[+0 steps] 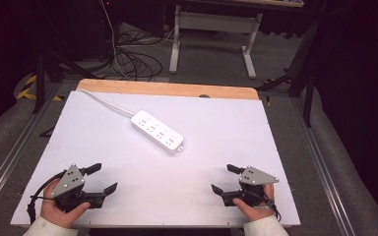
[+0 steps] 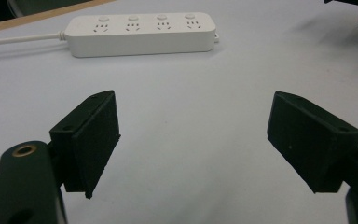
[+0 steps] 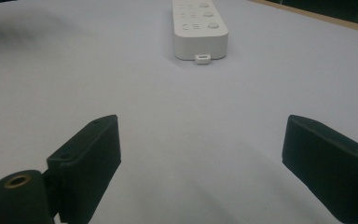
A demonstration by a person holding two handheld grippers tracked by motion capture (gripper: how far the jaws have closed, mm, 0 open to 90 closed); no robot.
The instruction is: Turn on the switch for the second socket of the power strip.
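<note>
A dim room with cables on the floor surrounds my white table (image 1: pixel 226 128), wood showing along its far edge. The power strip (image 1: pixel 157 131) lies flat near the table's middle, angled, its cord (image 1: pixel 103 102) trailing to the far left corner. My left gripper (image 1: pixel 101 178) rests by the near left corner, my right gripper (image 1: pixel 220 178) by the near right one; both stand wide open and hold nothing. I judge the strip light, rigid and smooth plastic, likely to slide if nudged. I would pinch it across its narrow width near the middle, clear of the buttons, minding the cord's drag.
</note>
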